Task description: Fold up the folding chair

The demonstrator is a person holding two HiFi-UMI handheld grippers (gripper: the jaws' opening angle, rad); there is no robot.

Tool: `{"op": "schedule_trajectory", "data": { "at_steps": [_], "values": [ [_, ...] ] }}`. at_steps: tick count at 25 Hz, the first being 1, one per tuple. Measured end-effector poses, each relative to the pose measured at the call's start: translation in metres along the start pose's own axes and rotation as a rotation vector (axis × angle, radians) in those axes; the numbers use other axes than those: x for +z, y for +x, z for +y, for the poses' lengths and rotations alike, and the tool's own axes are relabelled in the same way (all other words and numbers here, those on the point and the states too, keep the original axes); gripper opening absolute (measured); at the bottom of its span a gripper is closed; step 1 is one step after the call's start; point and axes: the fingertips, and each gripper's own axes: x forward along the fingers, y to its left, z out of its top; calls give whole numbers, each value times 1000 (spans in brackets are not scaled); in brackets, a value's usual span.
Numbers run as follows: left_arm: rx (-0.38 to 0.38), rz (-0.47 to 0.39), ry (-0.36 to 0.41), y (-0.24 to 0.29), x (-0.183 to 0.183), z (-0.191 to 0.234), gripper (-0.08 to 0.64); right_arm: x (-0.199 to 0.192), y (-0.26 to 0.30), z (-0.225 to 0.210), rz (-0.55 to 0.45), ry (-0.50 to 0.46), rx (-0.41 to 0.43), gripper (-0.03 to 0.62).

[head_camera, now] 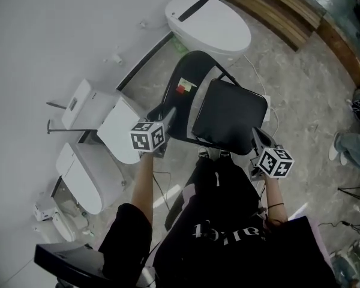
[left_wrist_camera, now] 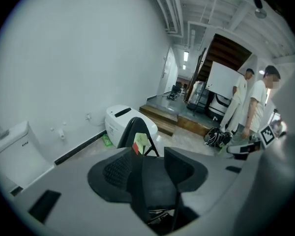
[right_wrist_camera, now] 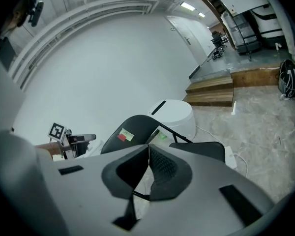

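Note:
The black folding chair stands unfolded on the floor in front of me, with its padded seat (head_camera: 229, 116) open and its backrest (head_camera: 189, 80) carrying a red and green sticker. My left gripper (head_camera: 168, 117) is at the chair's left side by the seat edge. In the left gripper view its jaws (left_wrist_camera: 150, 176) stand open with the dark seat (left_wrist_camera: 155, 186) showing between them and the backrest (left_wrist_camera: 133, 131) beyond; no pad presses on it. My right gripper (head_camera: 258, 138) is at the seat's near right corner. Its jaws (right_wrist_camera: 148, 167) are shut and empty, with the backrest (right_wrist_camera: 132, 129) ahead.
A white toilet (head_camera: 207, 20) stands right behind the chair, and more white units (head_camera: 117, 128) line the wall at left. Wooden steps (head_camera: 282, 8) rise at the back right. A white cable (head_camera: 261, 80) lies on the floor. Two people (left_wrist_camera: 246, 107) stand further off.

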Motion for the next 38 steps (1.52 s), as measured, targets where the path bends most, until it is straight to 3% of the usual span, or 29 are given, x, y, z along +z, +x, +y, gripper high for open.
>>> {"op": "schedule_trajectory", "data": {
  "at_steps": [7, 11, 14, 17, 19, 26, 33, 38],
  "values": [
    [-20, 192, 122, 75, 7, 49, 235, -31, 20, -41, 38, 84, -73, 14],
    [-62, 289, 140, 113, -10, 67, 234, -59, 37, -81, 40, 144, -125, 15],
    [-103, 306, 129, 129, -19, 68, 233, -85, 56, -119, 54, 185, -138, 25],
    [-141, 308, 125, 136, -17, 65, 232, -114, 79, -156, 94, 252, -125, 162],
    [-141, 319, 167, 138, -9, 62, 180, -130, 95, -185, 111, 269, -140, 198],
    [-131, 331, 213, 146, -10, 62, 178, -184, 127, -290, 206, 221, -263, 272],
    [-121, 286, 230, 150, -12, 60, 178, -231, 154, -337, 315, 244, -183, 304],
    [-105, 234, 247, 154, -13, 61, 178, -256, 179, -344, 370, 289, -5, 327]
  ]
}}
